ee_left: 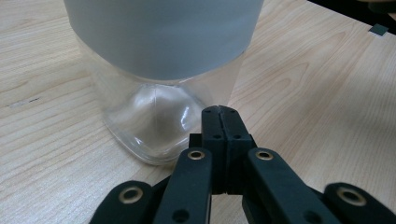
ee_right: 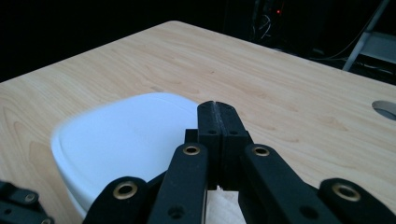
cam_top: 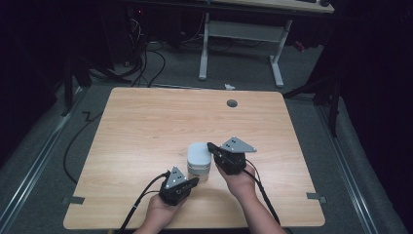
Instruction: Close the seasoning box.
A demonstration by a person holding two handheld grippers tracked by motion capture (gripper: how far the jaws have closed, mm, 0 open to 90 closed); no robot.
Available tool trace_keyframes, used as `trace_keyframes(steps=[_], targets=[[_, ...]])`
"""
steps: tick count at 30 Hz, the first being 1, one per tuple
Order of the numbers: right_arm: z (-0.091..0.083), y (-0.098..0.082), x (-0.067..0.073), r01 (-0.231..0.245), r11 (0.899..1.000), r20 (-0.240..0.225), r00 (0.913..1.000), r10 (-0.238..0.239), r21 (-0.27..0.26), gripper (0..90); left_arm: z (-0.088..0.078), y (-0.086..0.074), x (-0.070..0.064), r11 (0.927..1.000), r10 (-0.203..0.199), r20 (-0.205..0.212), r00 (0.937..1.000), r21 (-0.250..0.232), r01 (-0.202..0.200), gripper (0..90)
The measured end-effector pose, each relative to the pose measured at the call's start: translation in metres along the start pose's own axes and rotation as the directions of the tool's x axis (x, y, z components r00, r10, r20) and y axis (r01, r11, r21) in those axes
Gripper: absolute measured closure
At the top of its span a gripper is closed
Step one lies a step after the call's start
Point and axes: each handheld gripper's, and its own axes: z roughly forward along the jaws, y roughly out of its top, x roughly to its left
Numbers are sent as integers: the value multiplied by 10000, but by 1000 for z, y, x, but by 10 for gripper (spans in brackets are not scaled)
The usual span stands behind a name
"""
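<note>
High view placed a clear plastic jar (cam_top: 198,165) with a white lid (cam_top: 198,153) near the front middle of the wooden table (cam_top: 146,126), between the two hand-held grippers. The left gripper (cam_top: 194,181) sat low by the jar's base at its near left, jaws pressed fully together with nothing between them. The right gripper (cam_top: 211,146) hovered at lid height on the jar's right, its jaws likewise closed flat and empty.

Risk, as I judged it, lay in those shut jaws: neither could take hold of the jar or its lid without first spreading, and a closed tip pushed against the light, seemingly empty container would likely slide or tip it rather than grip it. The right gripper coming in from the side against the lid could shove the jar toward the left gripper.

Left gripper view showed the jar (ee_left: 163,88) just beyond the closed tips (ee_left: 220,112), its transparent rounded base resting on the wood, very near but not clearly touching. Right gripper view showed the lid (ee_right: 126,135) just below and left of the tips (ee_right: 215,106), contact impossible to tell.
</note>
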Motion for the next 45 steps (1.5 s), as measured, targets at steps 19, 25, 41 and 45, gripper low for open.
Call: trace_keyframes(steps=[19,25,41,45], targets=[[-30,-12,-23,-364,9991,559,9977,375,-204,896,-42,26,8,9996,88,317,9995,-286,-79,795],[-44,-29,-45,-716,9974,1154,9908,709,20,896,-67,59,60,9914,-82,-1195,9928,-1305,-75,719],[-113,-124,-103,-2676,9631,2888,9246,2484,286,675,-108,60,127,9764,70,-4384,8987,-1909,-1007,497],[-122,-125,-99,-2310,9725,2971,9309,2125,283,595,-110,55,122,9742,392,-4541,8901,-1807,-1351,485]])
